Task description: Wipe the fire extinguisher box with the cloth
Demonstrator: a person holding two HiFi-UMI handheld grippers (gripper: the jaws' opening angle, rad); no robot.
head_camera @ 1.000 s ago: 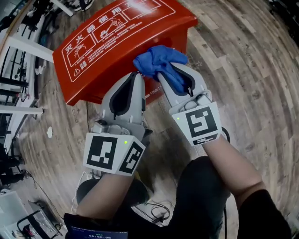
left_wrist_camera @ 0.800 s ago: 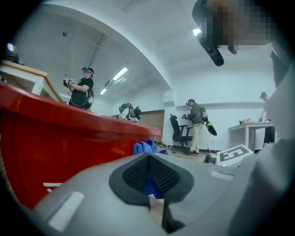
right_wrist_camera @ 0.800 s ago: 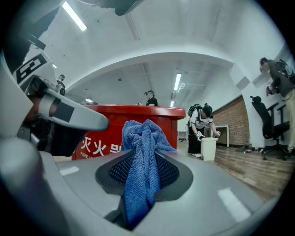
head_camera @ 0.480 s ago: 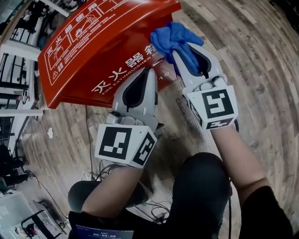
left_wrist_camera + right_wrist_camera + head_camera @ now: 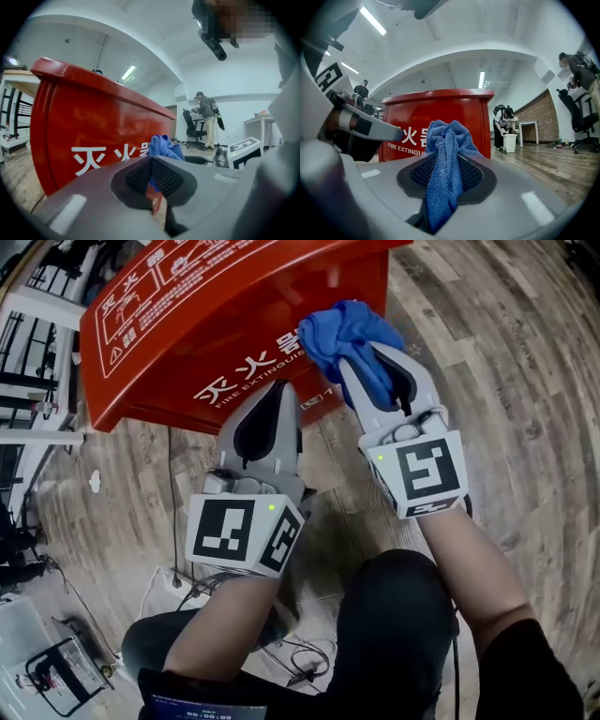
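Observation:
The red fire extinguisher box [image 5: 187, 343] with white lettering stands on the wooden floor ahead. A bunched blue cloth [image 5: 349, 332] presses against its front face near the right corner. My right gripper [image 5: 375, 367] is shut on that cloth, which fills the jaws in the right gripper view, cloth [image 5: 446, 157] before box [image 5: 440, 115]. My left gripper [image 5: 284, 395] is shut with nothing in it, its tip just short of the box's lower front. From the left gripper view, the left gripper [image 5: 151, 174] faces the box [image 5: 89, 131], with the cloth [image 5: 164, 146] to the right.
White metal racks [image 5: 37, 324] stand left of the box. A black cable [image 5: 172, 493] runs over the floor. An equipment case [image 5: 56, 673] lies at the lower left. People [image 5: 504, 126] and an office chair [image 5: 191, 129] are far behind.
The right gripper has carried the cloth from the lid's front edge down onto the front face near the right corner. The left gripper stays shut beside it.

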